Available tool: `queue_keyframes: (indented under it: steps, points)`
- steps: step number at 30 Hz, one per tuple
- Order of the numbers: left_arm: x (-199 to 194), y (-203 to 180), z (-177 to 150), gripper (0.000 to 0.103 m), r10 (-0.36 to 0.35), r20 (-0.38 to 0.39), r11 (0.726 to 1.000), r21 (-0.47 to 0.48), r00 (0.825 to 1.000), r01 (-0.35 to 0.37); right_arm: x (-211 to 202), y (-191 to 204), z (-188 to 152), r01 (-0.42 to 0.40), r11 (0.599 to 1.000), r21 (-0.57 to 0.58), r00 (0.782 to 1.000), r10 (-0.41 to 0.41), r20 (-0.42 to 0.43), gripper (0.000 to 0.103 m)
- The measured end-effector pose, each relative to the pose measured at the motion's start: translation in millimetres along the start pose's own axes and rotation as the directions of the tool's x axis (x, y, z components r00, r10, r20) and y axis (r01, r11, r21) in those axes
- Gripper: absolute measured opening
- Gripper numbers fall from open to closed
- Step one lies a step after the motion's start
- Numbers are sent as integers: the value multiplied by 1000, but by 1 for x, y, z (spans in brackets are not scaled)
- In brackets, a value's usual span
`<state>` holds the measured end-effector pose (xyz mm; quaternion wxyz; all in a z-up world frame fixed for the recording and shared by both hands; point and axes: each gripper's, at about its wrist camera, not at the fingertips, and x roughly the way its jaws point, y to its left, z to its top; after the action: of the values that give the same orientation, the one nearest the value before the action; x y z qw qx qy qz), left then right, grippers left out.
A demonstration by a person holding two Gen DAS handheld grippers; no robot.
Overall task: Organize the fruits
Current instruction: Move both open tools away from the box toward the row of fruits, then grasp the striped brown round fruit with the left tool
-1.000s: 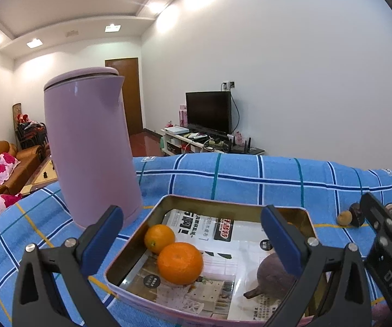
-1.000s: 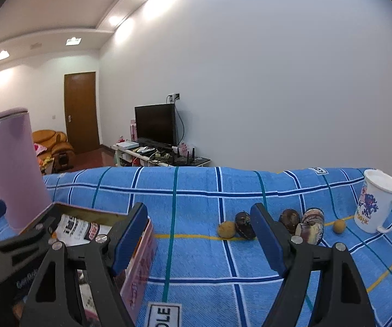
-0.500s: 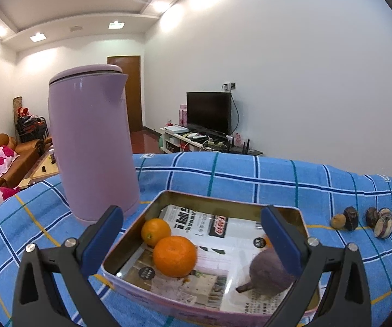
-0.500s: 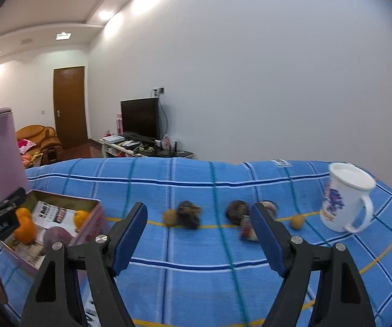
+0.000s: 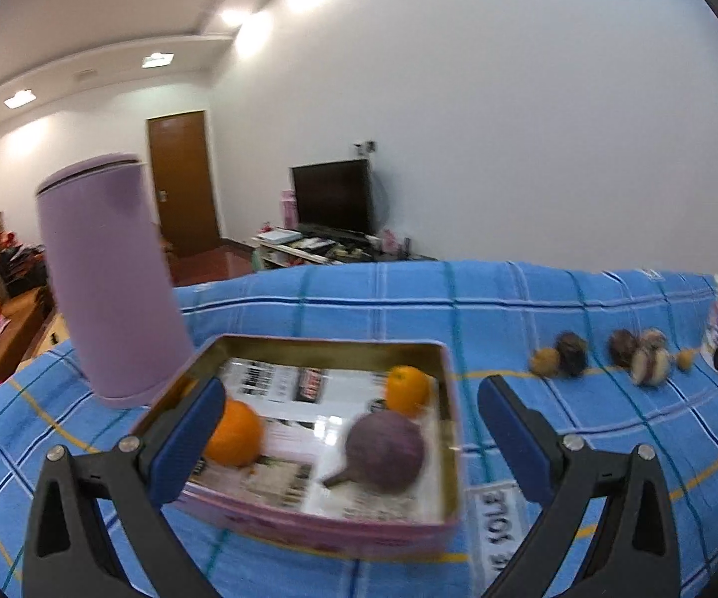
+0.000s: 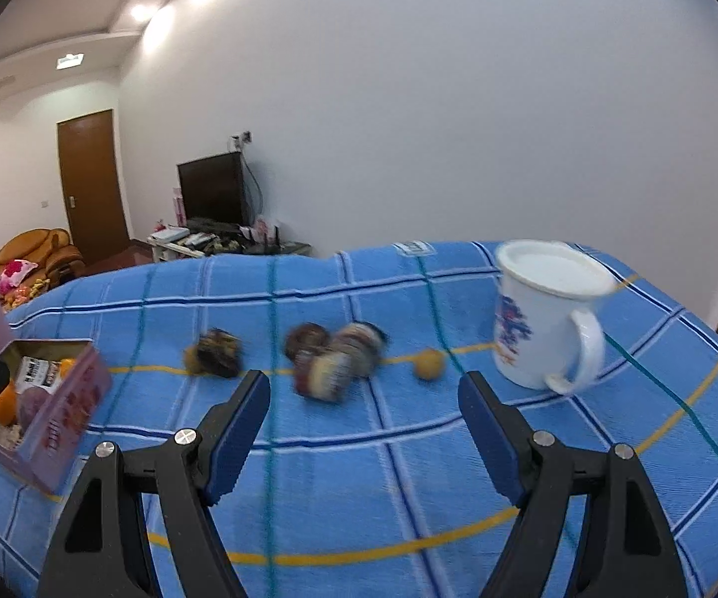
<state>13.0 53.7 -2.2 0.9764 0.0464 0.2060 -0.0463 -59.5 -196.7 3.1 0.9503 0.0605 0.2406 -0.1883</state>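
Just beyond the gaping, empty right claw point(image 6: 364, 401) lie dark fruits point(image 6: 331, 361).

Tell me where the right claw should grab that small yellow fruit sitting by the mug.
Grip the small yellow fruit across its round middle, coming from above and the near side. It sits alone on the cloth, apart from the mug and the dark fruit cluster, so both fingers have room. The right claw is open, probably wide enough. Blur hides finer shape.
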Motion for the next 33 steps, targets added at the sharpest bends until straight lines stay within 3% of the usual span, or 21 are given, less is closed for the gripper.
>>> queue_keyframes:
  steps: [10, 18, 20, 23, 30, 33]
  points:
    - [8, -78, 1, 103, -151, -113, 985, 67, 982, 160, 19, -63, -3, 42, 992, 118, 991, -26, -130, 79]
    - [31, -161, 8, 102, -252, -201, 952, 126, 947, 280, 13, -79, 0, 51, 989, 140, 994, -36, -105, 79]
    - [42, -180, 11, 95, -279, -239, 941, 124, 930, 314, 13, -85, 0, 39, 985, 167, 994, -21, -111, 79]
    - [57, -201, 15, 93, -316, -283, 928, 107, 906, 357, 16, -92, -1, 35, 981, 190, 992, -10, -129, 79]
    - [80, -240, 22, 83, -321, -350, 916, 123, 880, 383, 26, -111, -5, 22, 956, 291, 982, 34, -185, 79]
    - [92, -252, 24, 71, -314, -388, 912, 130, 866, 389, 27, -117, -7, 13, 948, 318, 980, 51, -193, 79]
